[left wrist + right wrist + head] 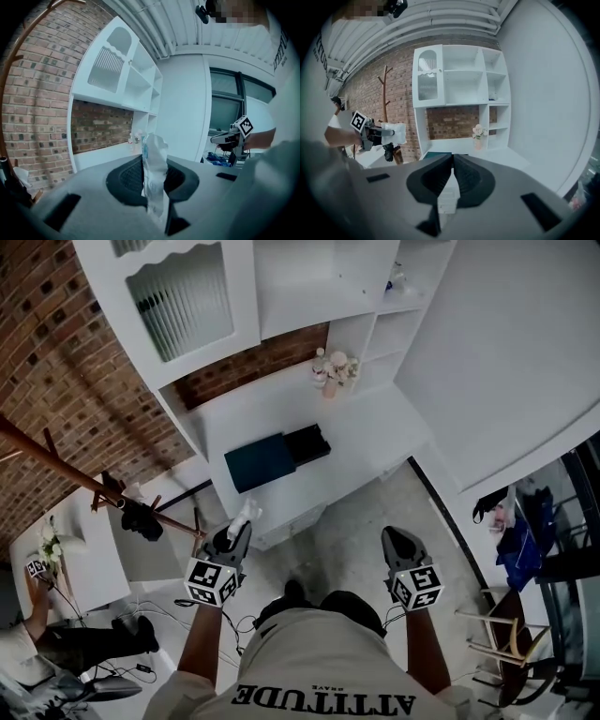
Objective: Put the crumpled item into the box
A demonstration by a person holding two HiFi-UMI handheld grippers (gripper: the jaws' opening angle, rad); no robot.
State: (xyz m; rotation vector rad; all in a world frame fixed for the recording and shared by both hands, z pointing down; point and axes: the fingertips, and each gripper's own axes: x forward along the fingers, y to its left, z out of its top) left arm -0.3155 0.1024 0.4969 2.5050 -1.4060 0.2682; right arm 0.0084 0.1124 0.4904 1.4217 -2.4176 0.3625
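Note:
A crumpled white item (247,513) sticks out of my left gripper (240,526), which is shut on it. In the left gripper view the crumpled item (155,168) stands upright between the dark pads (127,177). The box (259,463) is dark teal and lies on the white desk (366,442) ahead, with its black lid (308,443) beside it to the right. My right gripper (397,539) hovers over the floor with its jaws shut and nothing in them. From the right gripper view (453,169) I see the left gripper (375,133) carrying the white item (396,132).
A vase of flowers (333,370) stands at the desk's back by the white shelf unit (375,329). A wooden coat rack (94,486) leans at the left, next to a low white table (94,559). A chair (499,634) is at the right. A person (28,634) crouches at lower left.

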